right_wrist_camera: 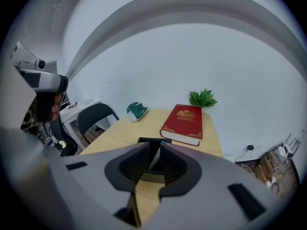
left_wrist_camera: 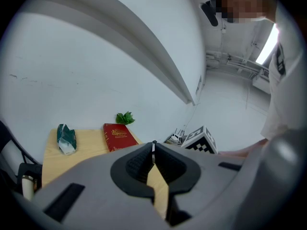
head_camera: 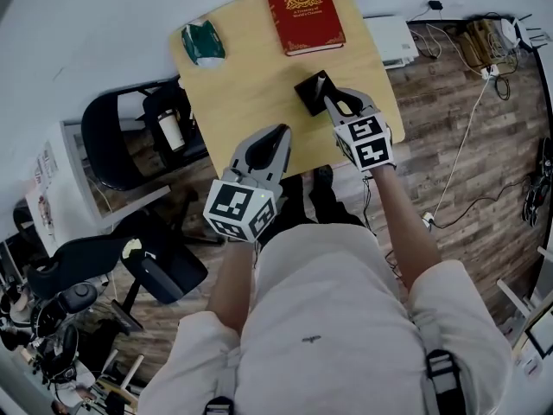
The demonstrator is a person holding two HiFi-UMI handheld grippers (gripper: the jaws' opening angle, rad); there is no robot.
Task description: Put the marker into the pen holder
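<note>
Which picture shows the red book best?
The head view: the red book lies whole, cover facing up. The right gripper view shows it slanted; the left gripper view shows it small and far.

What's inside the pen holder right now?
A slim pale stick, likely the marker, pokes out of the pen holder; its lower part is hidden by the walls.

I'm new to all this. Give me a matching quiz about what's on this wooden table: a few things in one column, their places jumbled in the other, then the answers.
Things:
1. red book
2. green packet
3. black pen holder
4. leafy plant

Places:
A. just ahead of the right gripper
B. past the book, by the wall
C. far left part of the table
D. lying flat on the far right part of the table

Pairs: 1-D, 2-C, 3-A, 4-B
</note>
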